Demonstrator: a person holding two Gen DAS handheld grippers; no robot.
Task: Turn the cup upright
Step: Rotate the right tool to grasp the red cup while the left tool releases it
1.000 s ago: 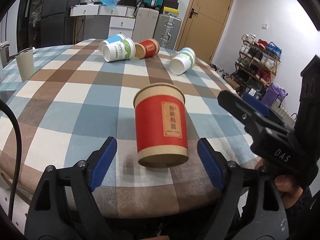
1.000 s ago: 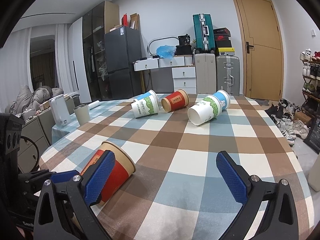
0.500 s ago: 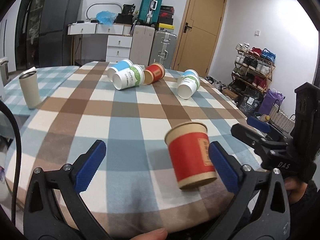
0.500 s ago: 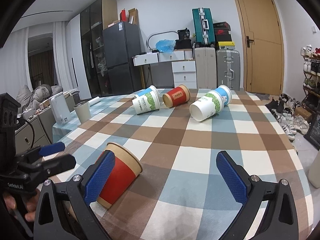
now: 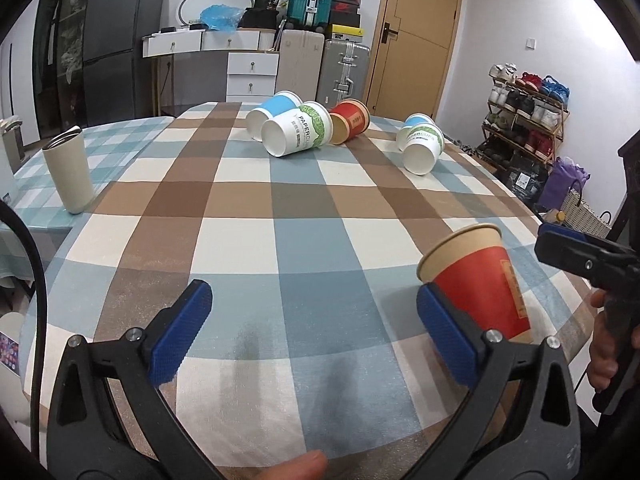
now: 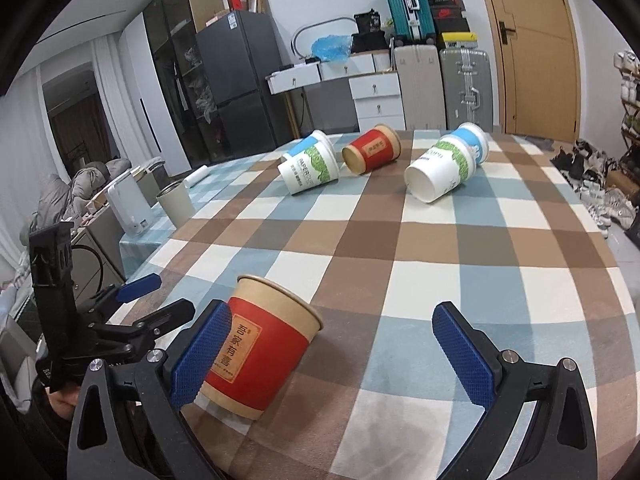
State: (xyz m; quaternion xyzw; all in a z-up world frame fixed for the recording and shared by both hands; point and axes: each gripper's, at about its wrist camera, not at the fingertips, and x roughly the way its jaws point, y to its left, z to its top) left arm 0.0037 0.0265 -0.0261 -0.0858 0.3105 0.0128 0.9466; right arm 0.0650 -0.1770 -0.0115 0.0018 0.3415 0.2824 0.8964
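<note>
A red paper cup is standing upright, mouth up, near the table's near edge, at the lower right of the left wrist view and the lower left of the right wrist view. The left gripper is hanging released, its blue pads spread wide over bare checked tablecloth; its right pad is sitting just in front of the cup, and whether they are touching cannot be told. The right gripper is also spread wide, holding nothing, its left pad overlapping the cup's side in the picture, the right pad well apart over open cloth.

A wide stretch of cloth is lying open across the middle of both views. At the far end, toward the upper centre, a white and green cup, a blue cup and a second red cup are lying on their sides close together, with another white cup tipped over further right. A beige tumbler is standing at the left edge. The table's rounded rim is curving down the right side of the right wrist view.
</note>
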